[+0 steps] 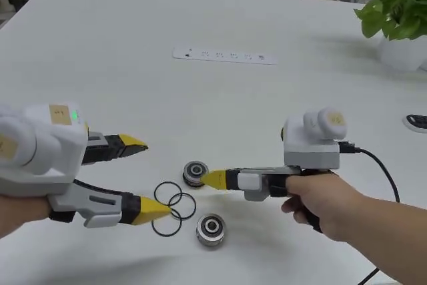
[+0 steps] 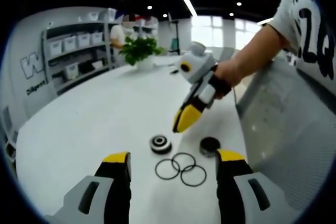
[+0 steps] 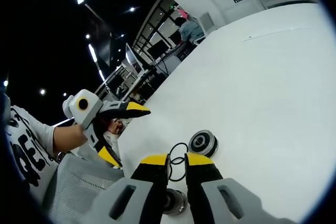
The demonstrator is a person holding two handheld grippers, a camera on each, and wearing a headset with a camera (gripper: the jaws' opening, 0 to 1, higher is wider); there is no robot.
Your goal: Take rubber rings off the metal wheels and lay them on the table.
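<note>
The left gripper [image 1: 148, 177] sits closest, low at the left. Its jaws are spread wide and hold nothing. Its long axis points to the person's right, and the nearer yellow tip overlaps the ring cluster, though I cannot tell whether it touches.

Three black rubber rings [image 1: 175, 205] lie flat on the white table [image 1: 300, 98], off the wheels. They overlap one another in a short chain that runs from far to near. As flat circles they have no long axis of their own.

Just beyond them to the right, the far wheel [image 1: 195, 172] lies on one face with its bore pointing up. The near wheel [image 1: 211, 227] lies the same way, just beside the nearest ring. Whether either wheel carries a ring on its rim is too small to tell.

The right gripper [image 1: 212, 179] is held level and points to the person's left, its tip at the far wheel's right edge. Its jaws are drawn close, with only a slit between them and nothing in it. The right hand [image 1: 320, 201] grips its handle.

Well beyond, a white socket strip [image 1: 223, 56] is set in the table. A potted plant [image 1: 393, 1] stands at the far right corner.
</note>
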